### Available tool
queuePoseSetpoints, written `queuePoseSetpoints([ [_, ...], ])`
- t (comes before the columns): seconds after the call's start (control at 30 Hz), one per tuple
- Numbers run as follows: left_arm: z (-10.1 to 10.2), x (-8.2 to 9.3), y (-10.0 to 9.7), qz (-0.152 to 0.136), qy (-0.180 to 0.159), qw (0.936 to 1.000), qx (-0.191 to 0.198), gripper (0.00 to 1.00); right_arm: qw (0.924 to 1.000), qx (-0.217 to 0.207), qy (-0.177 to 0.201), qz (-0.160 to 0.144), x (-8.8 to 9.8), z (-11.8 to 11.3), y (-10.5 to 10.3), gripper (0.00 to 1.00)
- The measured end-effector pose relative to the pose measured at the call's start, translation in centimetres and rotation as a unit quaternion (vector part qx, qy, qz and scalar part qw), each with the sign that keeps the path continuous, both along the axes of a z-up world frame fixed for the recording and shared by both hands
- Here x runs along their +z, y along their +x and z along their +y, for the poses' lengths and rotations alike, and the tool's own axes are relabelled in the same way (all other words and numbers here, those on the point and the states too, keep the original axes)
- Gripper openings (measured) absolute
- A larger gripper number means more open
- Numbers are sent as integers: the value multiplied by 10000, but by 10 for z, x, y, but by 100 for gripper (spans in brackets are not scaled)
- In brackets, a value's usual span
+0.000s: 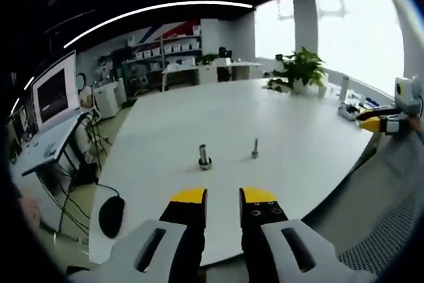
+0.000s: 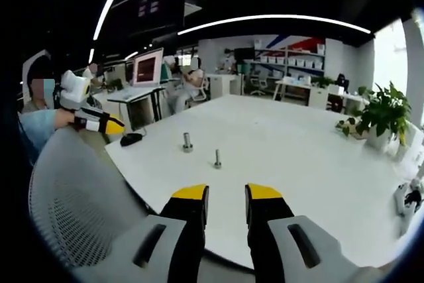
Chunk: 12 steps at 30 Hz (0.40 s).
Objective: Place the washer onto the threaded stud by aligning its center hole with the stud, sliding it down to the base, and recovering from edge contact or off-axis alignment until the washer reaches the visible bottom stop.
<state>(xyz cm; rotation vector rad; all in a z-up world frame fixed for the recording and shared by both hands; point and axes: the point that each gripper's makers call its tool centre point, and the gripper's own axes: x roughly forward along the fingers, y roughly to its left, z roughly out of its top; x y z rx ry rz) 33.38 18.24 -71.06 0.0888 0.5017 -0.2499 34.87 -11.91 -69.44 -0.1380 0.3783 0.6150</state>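
So both the left gripper (image 1: pixel 223 198) and right gripper (image 2: pixel 227 193) sit part-open holding nothing, with the thin stud (image 1: pixel 255 148) and a fatter bolt (image 1: pixel 205 156) with what looks like the washer at its base well ahead on the table (image 1: pixel 305 157); probably light, stiff, slippery metal, best pinched by its rim.

- The table (image 1: pixel 285 130) has a smooth, matt white top.
- The threaded stud (image 1: pixel 255 148), at frame centre, looks like dull grey metal.
- The second stud (image 1: pixel 204 157), left of it, is grey metal with a slight sheen.
- The left gripper (image 1: pixel 223 205) has matt black plastic jaws, yellow tips and pale grey plastic shells.
- The chair back (image 2: pixel 73 210), lower left, is grey woven mesh.
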Motion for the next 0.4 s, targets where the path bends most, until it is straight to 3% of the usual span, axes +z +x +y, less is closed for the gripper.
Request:
queuePoseSetpoints([
  [0.17, -1, 0, -1, 2, 16, 10000, 1, 17, 9998, 138, -61, 151, -6, 2, -5, 24],
  [0.4, 0, -4, -2, 97, 51, 9999, -1, 17, 9999, 105, -31, 90, -4, 1, -3, 24],
])
